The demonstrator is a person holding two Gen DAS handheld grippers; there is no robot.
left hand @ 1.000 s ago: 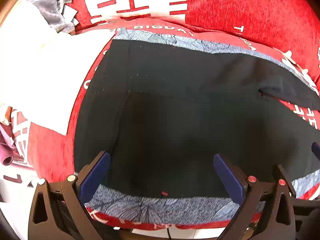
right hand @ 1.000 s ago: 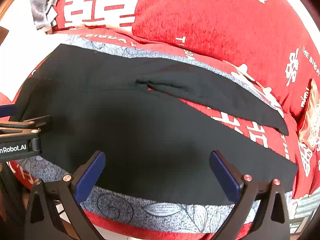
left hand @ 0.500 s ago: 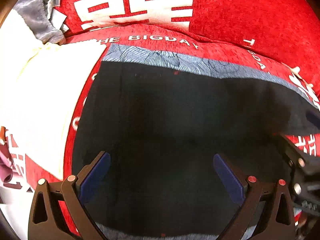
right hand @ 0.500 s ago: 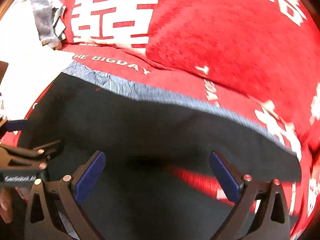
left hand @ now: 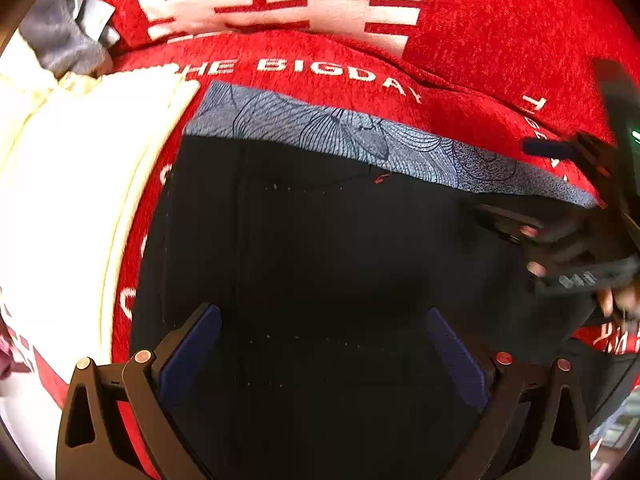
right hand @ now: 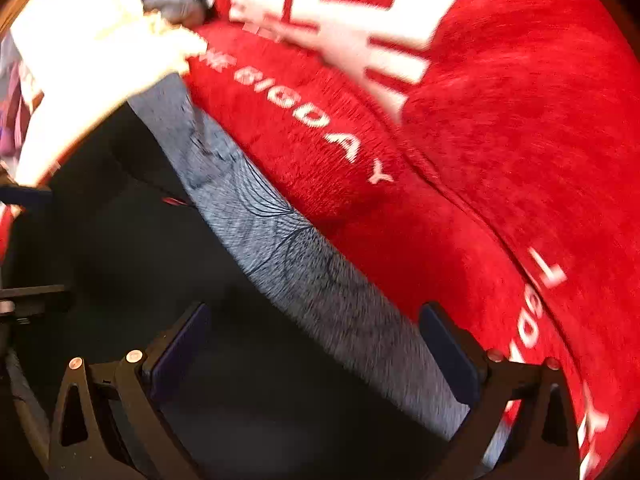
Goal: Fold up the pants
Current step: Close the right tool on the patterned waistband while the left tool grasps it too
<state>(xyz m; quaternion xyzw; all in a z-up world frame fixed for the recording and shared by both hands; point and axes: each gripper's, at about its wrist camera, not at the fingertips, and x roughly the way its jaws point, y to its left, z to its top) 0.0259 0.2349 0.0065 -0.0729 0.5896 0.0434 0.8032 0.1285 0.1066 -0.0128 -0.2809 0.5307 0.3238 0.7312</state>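
Note:
Black pants lie flat on a grey patterned cloth spread over a red sofa seat. My left gripper is open just above the black fabric, nothing between its blue pads. My right gripper is also open, low over the far edge of the pants where they meet the grey cloth. The right gripper shows blurred at the right edge of the left wrist view, with fingertips of a hand behind it. Part of the left gripper shows at the left edge of the right wrist view.
Red cushions with white lettering back the seat. A white cloth lies to the left, with a grey garment at the back left corner.
Both grippers have moved forward and lower toward the far edge of the pants. The right gripper has swung left, close to the left one. The separate pant leg has left view.

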